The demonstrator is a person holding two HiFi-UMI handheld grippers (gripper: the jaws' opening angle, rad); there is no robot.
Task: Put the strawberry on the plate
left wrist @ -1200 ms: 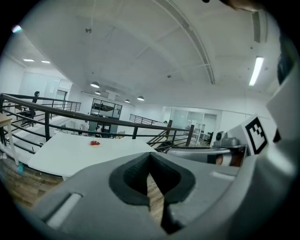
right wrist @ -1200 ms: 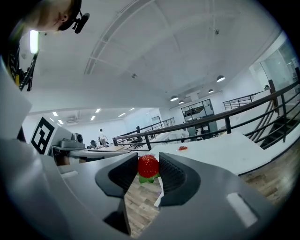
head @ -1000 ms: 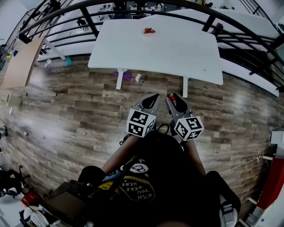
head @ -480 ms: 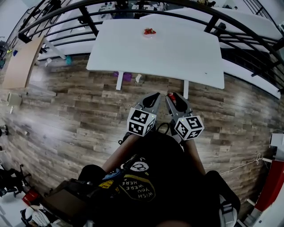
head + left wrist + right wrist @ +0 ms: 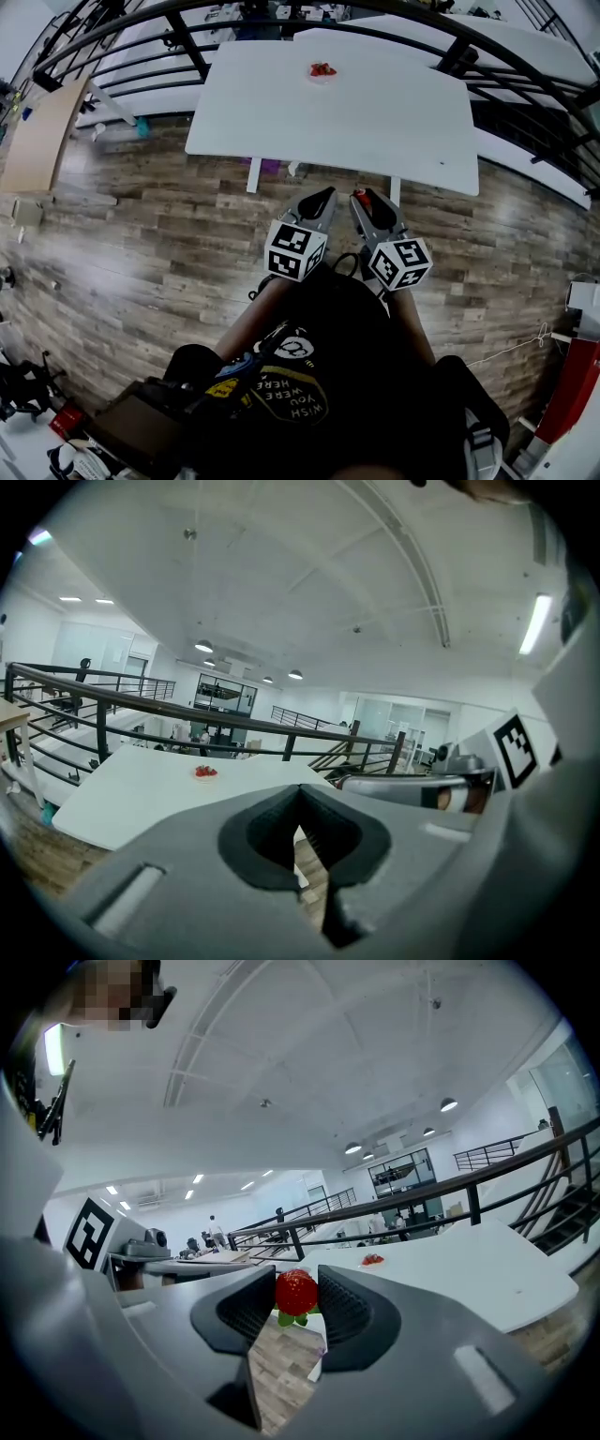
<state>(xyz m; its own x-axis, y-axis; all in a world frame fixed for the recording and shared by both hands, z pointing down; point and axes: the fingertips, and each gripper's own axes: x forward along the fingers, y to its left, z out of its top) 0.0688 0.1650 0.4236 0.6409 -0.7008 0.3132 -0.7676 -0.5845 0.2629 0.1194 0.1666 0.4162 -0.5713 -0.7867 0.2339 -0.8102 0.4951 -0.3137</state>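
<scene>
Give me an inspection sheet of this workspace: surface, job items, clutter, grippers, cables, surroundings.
Surface: white table, bare apart from the plate.
Job's things: strawberry held short of the table; plate on its far side, red fruit on it.
Clutter: small purple scrap on the floor under the table.
Grippers: right gripper shut on the strawberry; left gripper shut, nothing between its fingers.
Cables: thin white cord on the floor, right.
Surroundings: wooden floor; black railing beyond the table.

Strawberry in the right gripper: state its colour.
Strawberry: red, green leaves; best in right gripper view.
</scene>
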